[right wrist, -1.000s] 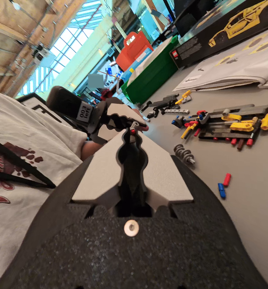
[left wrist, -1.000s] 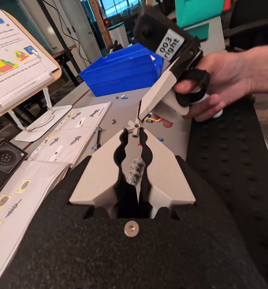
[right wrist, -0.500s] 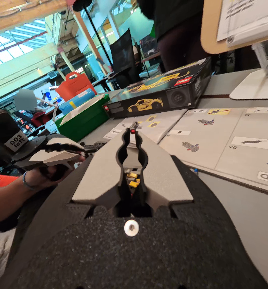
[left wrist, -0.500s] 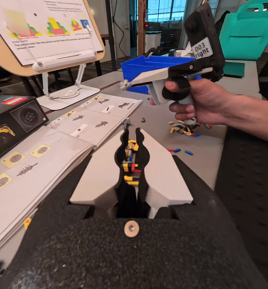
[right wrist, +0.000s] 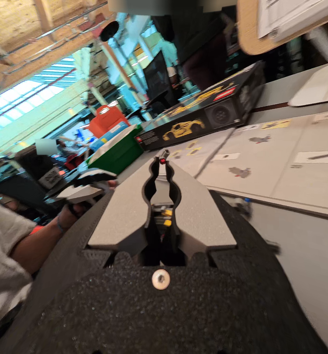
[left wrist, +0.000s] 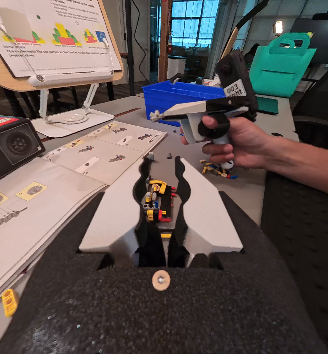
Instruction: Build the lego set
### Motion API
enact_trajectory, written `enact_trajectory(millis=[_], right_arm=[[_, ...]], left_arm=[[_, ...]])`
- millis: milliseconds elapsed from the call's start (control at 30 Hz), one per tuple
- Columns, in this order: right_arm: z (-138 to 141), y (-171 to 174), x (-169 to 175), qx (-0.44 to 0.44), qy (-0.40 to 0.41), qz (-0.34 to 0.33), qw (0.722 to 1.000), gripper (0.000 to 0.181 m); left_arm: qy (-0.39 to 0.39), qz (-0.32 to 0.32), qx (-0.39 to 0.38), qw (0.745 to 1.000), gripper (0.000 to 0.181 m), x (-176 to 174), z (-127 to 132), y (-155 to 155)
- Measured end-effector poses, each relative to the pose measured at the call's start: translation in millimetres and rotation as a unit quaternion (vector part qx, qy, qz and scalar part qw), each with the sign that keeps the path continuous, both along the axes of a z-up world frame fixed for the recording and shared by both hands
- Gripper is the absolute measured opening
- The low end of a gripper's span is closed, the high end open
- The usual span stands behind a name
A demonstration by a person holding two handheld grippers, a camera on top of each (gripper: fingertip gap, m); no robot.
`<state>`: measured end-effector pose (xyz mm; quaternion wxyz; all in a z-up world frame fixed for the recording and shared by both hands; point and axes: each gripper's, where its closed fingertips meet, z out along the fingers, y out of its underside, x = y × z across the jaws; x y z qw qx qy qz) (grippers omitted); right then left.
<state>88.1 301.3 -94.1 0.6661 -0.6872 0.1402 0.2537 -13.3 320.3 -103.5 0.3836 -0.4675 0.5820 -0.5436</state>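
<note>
My left gripper point(left wrist: 162, 160) is open and empty, low over the table. Between its fingers lies the part-built black, yellow and red lego assembly point(left wrist: 159, 203). My right gripper point(right wrist: 162, 161) is shut on a small grey connector with a red pin point(right wrist: 164, 156), held in the air. In the left wrist view the right gripper point(left wrist: 159, 115) is up and to the right, with the grey connector point(left wrist: 155, 115) at its tip. The assembly shows partly behind the right fingers point(right wrist: 164, 212). The left gripper point(right wrist: 88, 183) is at the left of the right wrist view.
An open instruction booklet point(left wrist: 94, 153) lies to the left, next to a black lego box point(left wrist: 11, 141). A blue bin point(left wrist: 170, 101) and a sheet stand point(left wrist: 71, 118) are behind. Loose pieces point(left wrist: 216, 170) lie right; a yellow piece point(left wrist: 9, 302) near left. A green bin point(right wrist: 119, 153) stands further off. The tips of one gripper are about 11 cm away from the tips of the other. The yellow piece point(left wrist: 9, 302) is about 20 cm from my left fingertips and 25 cm from my right.
The two grippers have come apart. The right one kept the grey connector and rose toward the booklet side. The left one has opened wider above the assembly.
</note>
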Motion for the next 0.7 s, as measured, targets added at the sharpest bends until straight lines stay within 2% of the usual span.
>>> enact_trajectory(millis=[67,167,233,300,400,467,600,700], right_arm=[[5.9,3.4,-30.5,0.018,0.034,0.089,0.995,0.005],[6.3,1.4,-79.5,0.010,0.085,0.229,0.970,0.005],[3.3,-3.4,-103.0,-0.005,0.088,0.288,0.953,0.005],[2.5,-8.7,-115.9,-0.009,0.077,0.319,0.945,0.005],[3.0,-20.3,-133.6,-0.016,0.108,0.378,0.919,0.005],[4.1,-25.1,-140.2,-0.013,0.100,0.392,0.914,0.005],[3.7,-29.1,-145.1,-0.014,0.101,0.401,0.910,0.005],[-3.8,-23.7,-141.2,-0.023,0.064,0.368,0.927,0.008]], left_arm=[[0.002,-0.011,-0.022,1.000,0.023,-1.3,1.8,0.4],[-0.010,-0.028,-0.025,0.999,0.024,-6.3,9.1,-2.4],[-0.025,-0.034,0.023,0.999,0.029,-10.9,12.5,-9.7],[-0.036,-0.056,0.096,0.993,0.030,-18.0,10.7,-27.1],[-0.052,-0.058,0.170,0.982,0.021,-24.8,5.1,-41.2],[-0.054,-0.054,0.188,0.979,0.013,-27.5,3.9,-43.9],[-0.065,-0.049,0.206,0.975,0.013,-32.7,6.1,-46.7],[-0.063,-0.031,0.231,0.970,0.013,-31.0,3.2,-43.2]])
